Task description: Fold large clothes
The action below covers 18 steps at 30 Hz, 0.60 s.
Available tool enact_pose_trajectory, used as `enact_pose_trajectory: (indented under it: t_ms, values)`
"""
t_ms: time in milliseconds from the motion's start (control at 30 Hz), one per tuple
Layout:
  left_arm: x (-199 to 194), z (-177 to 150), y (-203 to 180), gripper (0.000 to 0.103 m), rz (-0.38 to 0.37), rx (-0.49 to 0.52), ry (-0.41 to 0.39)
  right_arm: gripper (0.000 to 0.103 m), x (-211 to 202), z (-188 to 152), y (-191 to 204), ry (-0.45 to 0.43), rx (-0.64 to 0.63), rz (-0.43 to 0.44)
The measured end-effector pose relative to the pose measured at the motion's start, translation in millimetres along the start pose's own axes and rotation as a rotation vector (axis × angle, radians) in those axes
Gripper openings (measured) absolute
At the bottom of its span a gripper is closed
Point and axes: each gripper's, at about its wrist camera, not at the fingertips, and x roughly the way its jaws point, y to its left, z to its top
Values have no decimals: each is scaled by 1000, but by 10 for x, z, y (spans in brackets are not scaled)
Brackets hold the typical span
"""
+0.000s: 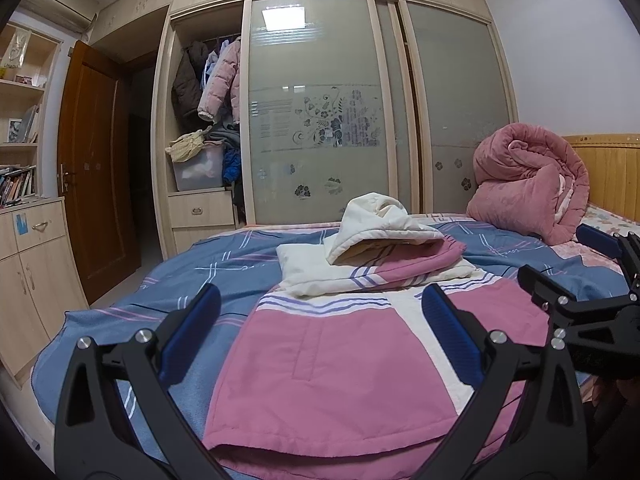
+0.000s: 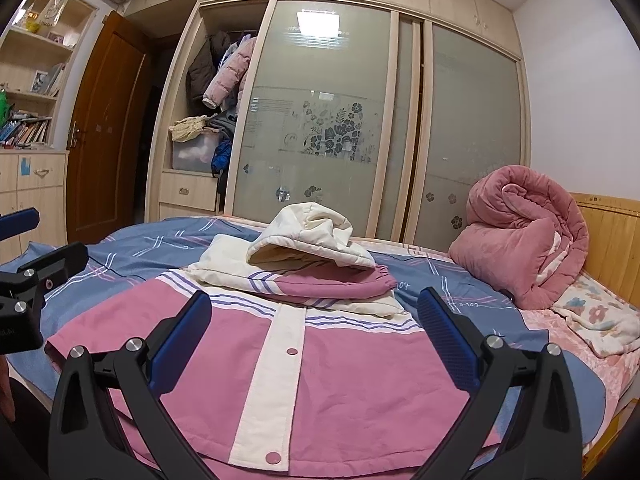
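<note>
A pink and cream hooded jacket (image 1: 332, 364) lies front up on the bed, sleeves folded across its chest and the cream hood (image 1: 380, 224) standing up at the far end. It also shows in the right wrist view (image 2: 340, 376), with its cream snap placket running down the middle. My left gripper (image 1: 320, 328) is open and empty, just above the jacket's near left hem. My right gripper (image 2: 316, 328) is open and empty above the near right hem. The right gripper shows at the right edge of the left wrist view (image 1: 568, 264); the left gripper shows at the left edge of the right wrist view (image 2: 36, 240).
The bed has a blue plaid cover (image 1: 168, 276). A rolled pink quilt (image 1: 528, 184) sits by the wooden headboard (image 1: 608, 172). A floral blanket (image 2: 592, 316) lies on the right. A wardrobe with frosted sliding doors (image 1: 320, 112) stands behind the bed, and a cabinet (image 1: 28, 264) stands at left.
</note>
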Motion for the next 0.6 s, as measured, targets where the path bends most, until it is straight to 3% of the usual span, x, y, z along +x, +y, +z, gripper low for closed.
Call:
enact_pose_trajectory:
  t_ms: [133,333,400,600]
  values:
    - [26,-7,32,101,-4,-29,11,102,-56,-1,-89,-25,2,0]
    - [6,1,204,101,-39,-122,-1,102,195,221,-2,-99,-285,-20]
    - [33,-3,280,101,-50,-162,8,102,565,250,19,-158,-444,-68]
    - [123,-47,520,101,-61,-287,32,102,2028,35,300,-55,-837,-157]
